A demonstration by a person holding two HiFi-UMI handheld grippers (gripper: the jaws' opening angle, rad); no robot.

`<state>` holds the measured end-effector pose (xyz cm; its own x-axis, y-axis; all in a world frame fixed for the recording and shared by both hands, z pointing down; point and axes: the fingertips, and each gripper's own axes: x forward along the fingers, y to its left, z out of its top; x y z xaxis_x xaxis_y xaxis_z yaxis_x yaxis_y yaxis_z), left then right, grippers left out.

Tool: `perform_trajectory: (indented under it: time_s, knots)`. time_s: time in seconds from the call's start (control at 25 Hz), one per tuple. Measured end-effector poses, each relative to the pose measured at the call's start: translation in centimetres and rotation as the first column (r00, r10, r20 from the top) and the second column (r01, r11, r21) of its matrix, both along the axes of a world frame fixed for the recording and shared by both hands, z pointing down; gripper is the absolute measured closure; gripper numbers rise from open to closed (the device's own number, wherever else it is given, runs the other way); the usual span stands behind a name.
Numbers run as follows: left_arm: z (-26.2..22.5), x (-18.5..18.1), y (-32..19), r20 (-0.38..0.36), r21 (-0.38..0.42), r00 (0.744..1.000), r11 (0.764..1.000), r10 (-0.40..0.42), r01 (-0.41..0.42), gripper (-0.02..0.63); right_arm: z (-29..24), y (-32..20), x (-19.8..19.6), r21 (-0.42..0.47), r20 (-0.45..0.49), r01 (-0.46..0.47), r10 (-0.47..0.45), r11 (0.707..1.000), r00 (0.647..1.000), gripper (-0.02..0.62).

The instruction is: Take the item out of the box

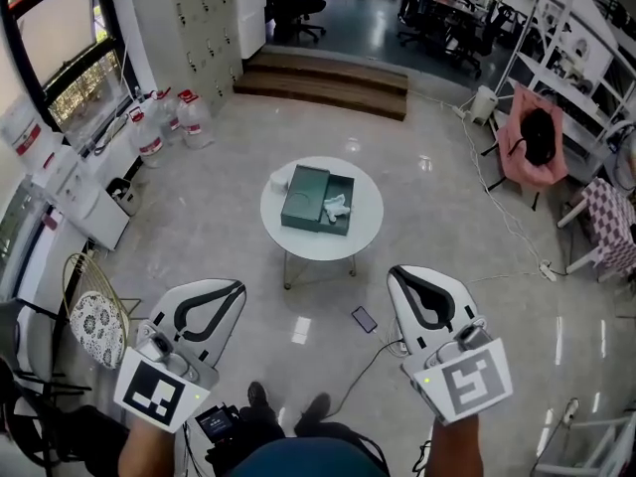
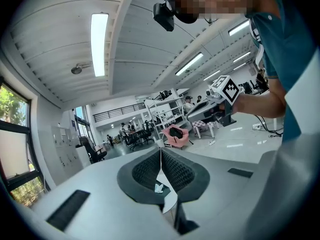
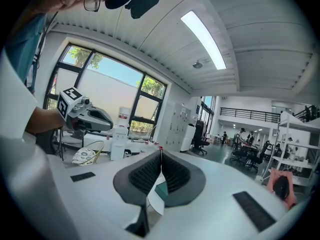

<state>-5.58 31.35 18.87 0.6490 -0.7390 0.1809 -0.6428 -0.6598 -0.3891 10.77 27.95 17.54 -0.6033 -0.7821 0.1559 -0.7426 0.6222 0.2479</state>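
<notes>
A dark green box point(image 1: 316, 199) lies open on the round white table point(image 1: 298, 237) in the middle of the floor, some way ahead of me. A white item point(image 1: 336, 207) rests in its right half. Both grippers hang low in front of me, well short of the table and level with each other. My left gripper point(image 1: 238, 284) has its jaws closed together with nothing between them, and so does my right gripper point(image 1: 396, 270). Past the left gripper's point(image 2: 160, 148) tips the white item point(image 2: 158, 188) shows small. The green box point(image 3: 161, 189) shows below the right gripper's point(image 3: 160, 149) tips.
A phone point(image 1: 364, 318) and a cable lie on the shiny floor between me and the table. Water bottles point(image 1: 164, 117) stand at the left wall, a patterned chair point(image 1: 94, 318) at near left, a pink chair point(image 1: 535, 147) at right, steps point(image 1: 323, 82) beyond.
</notes>
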Motion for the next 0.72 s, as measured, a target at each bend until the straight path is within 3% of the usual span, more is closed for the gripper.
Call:
perform_trajectory:
  time_s: [0.28,0.44,0.72]
  knots:
    - [1.7,2.1,-5.7,-0.042,-0.035,0.998,0.998,0.045,-0.047,0.583,2.1,-4.1,2.1,-0.031,-0.014,-0.063,0.063,0.998,0.998,0.557]
    - [1.4,2.7,-10.8,-0.014,-0.012,0.991,0.992,0.129,-0.13,0.583,1.7,-8.2,2.5,-0.03,-0.038,-0.115,0.114,0.993,0.993,0.557]
    - [1.9,1.6,-20.0,0.007,0.043,0.984,0.983,0.18,-0.18,0.583,2.9,-15.3,0.2,0.025,-0.161,-0.183,0.185,0.983,0.969,0.557]
